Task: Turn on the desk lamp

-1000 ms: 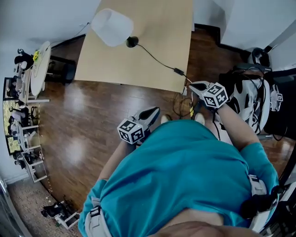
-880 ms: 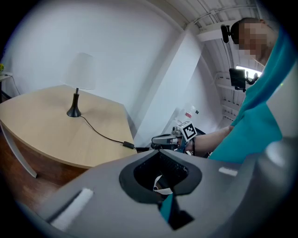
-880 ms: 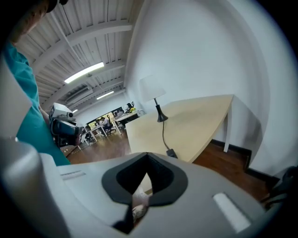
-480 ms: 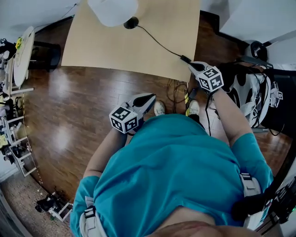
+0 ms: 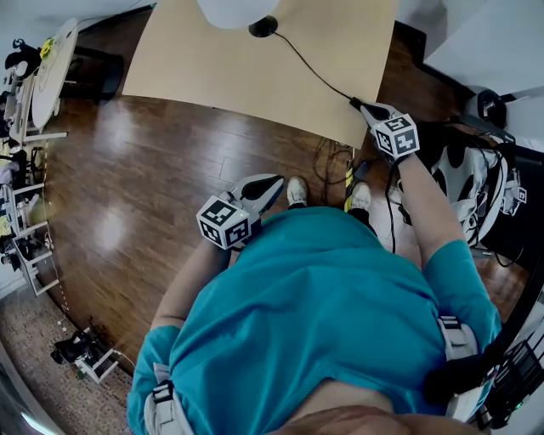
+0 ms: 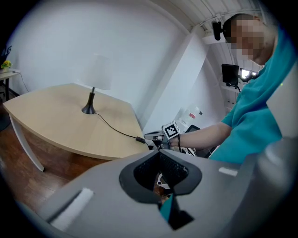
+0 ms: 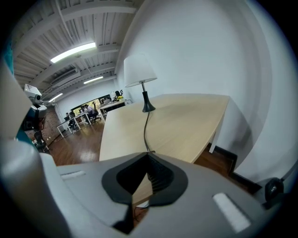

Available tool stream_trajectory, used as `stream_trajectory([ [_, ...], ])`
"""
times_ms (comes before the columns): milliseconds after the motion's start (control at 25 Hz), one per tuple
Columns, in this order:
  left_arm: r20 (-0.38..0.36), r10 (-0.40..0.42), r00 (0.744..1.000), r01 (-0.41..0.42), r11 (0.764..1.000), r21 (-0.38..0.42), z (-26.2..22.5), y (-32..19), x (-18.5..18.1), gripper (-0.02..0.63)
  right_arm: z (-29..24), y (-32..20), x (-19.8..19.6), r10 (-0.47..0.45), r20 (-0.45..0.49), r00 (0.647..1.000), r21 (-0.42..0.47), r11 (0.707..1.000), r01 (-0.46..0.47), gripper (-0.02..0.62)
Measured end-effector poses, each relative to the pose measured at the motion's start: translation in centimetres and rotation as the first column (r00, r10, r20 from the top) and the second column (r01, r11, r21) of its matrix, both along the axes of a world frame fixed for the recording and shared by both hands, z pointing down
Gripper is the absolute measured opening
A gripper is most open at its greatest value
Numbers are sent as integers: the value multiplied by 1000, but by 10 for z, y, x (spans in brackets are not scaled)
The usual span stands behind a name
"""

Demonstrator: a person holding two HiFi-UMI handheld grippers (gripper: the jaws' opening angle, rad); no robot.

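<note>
Your right gripper (image 5: 371, 109) has travelled up to the near edge of the desk (image 5: 195, 59) at about 1 o'clock, jaws closed tip to tip on nothing, just beside the inline switch (image 5: 355, 103) on the cord (image 5: 310, 64); your left gripper (image 5: 274, 180) hangs low by your waist, jaws likewise together and empty. Press off-centre and the small switch could skid aside or off the edge unpressed, tugging the cord. The desk lamp (image 5: 242, 10) stands at 12 o'clock on the desk's far side; white shade, slim dark stem, round black base; it does not look lit.
</note>
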State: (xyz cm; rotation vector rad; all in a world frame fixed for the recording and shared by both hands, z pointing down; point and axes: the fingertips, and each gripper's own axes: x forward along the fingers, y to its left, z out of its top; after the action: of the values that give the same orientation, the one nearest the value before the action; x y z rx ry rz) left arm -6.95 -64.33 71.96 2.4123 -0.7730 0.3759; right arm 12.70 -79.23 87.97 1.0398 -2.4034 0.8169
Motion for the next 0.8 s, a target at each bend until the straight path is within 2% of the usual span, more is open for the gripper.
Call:
stream_trajectory([
  [240, 6, -8, 1000, 9, 1000, -5, 5, 8, -1, 0, 26, 6, 4, -1, -41, 999, -37, 999, -1, 2],
  [800, 18, -1, 1000, 1, 1000, -16, 11, 7, 0, 0, 25, -13, 8, 44, -15, 999, -5, 999, -44, 2],
])
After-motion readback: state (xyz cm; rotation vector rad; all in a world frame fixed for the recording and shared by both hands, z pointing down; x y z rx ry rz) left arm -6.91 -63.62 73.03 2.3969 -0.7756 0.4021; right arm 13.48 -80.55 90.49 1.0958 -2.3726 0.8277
